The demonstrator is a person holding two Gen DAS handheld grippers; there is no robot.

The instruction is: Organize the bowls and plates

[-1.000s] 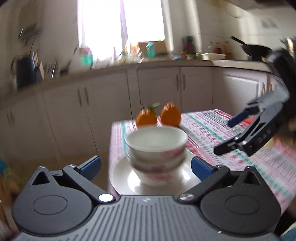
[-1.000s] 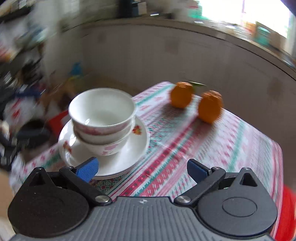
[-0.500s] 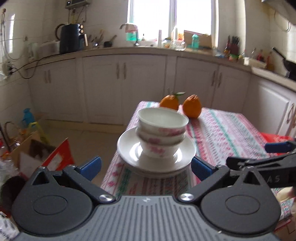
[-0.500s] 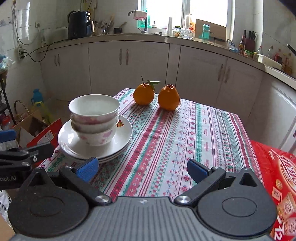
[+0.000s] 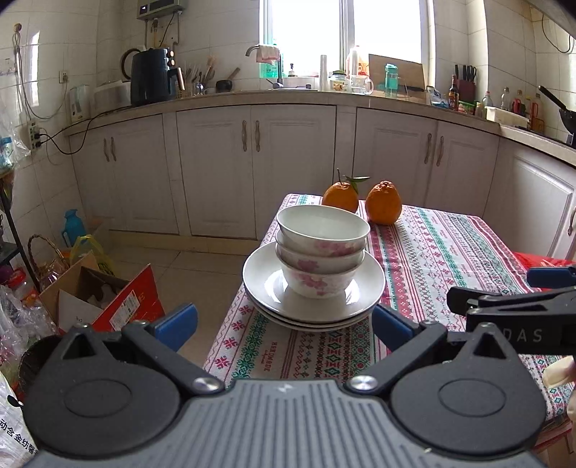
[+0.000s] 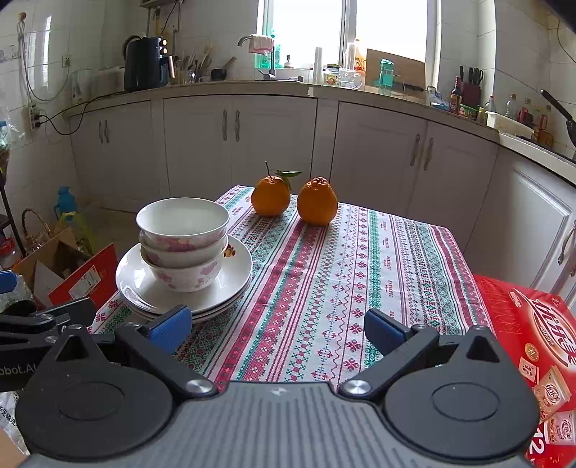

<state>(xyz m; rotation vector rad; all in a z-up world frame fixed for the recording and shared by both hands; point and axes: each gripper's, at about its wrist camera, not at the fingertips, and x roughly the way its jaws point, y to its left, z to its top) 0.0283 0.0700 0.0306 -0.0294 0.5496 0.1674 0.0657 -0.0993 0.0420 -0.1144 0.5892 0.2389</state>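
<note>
Three bowls [image 5: 321,248] stacked on plates [image 5: 313,306], ahead of both spread tongs [image 5: 282,322].

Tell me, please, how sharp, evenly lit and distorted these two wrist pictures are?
Left wrist view: sharp throughout, the stacked bowls crisp; the window is blown out white; the counter edge bows from fisheye. Right wrist view: equally sharp, the oranges clear; the window glares here too; soft glints on the plates.

Bowls [image 6: 183,242] stacked on plates [image 6: 235,277]; oranges [image 6: 316,201] behind, right.
</note>
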